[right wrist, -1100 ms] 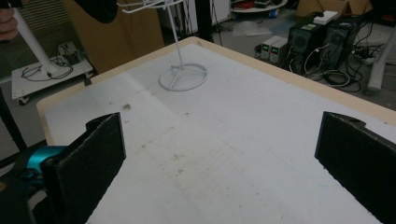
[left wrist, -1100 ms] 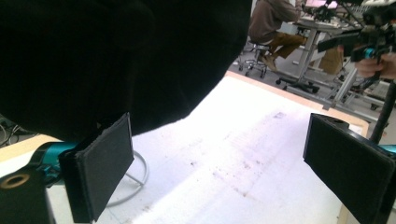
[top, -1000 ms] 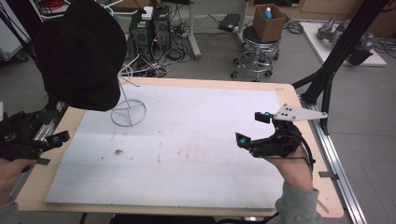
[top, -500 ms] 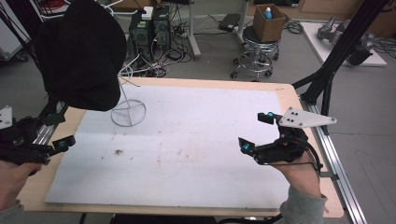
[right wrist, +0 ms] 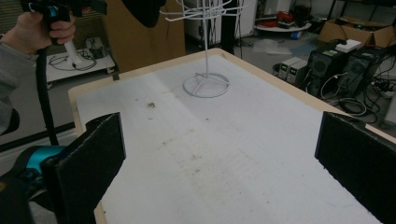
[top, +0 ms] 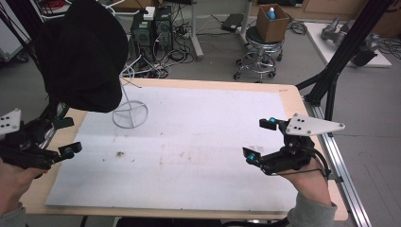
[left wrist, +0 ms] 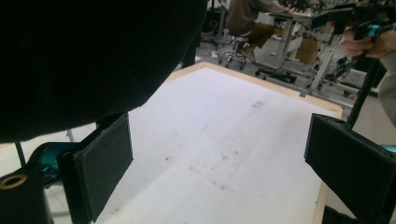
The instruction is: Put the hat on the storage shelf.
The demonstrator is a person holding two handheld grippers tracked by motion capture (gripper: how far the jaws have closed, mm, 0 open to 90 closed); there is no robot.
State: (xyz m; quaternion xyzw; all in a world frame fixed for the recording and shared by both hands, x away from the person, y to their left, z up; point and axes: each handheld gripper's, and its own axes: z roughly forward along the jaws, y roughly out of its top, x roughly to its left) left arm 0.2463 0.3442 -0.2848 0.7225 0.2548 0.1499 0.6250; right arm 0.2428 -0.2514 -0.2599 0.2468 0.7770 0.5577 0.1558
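Left gripper [top: 66, 137] sits at the table's left edge, jaws wide apart and gripping nothing; it's the one nearest the black hat [top: 85, 56], so I'd judge it's staged for a grab. Hat hangs on the white wire stand [top: 130, 111] at the far-left of the white mat [top: 203, 142], off the surface so the brim is reachable from below; in the left gripper view the dark cloth [left wrist: 88, 60] looms just above the jaws, not between them. Right gripper [top: 262, 139] is well apart at the right edge, jaws also spread and empty, aimed across the mat toward the stand [right wrist: 205, 84]; probably standing by.
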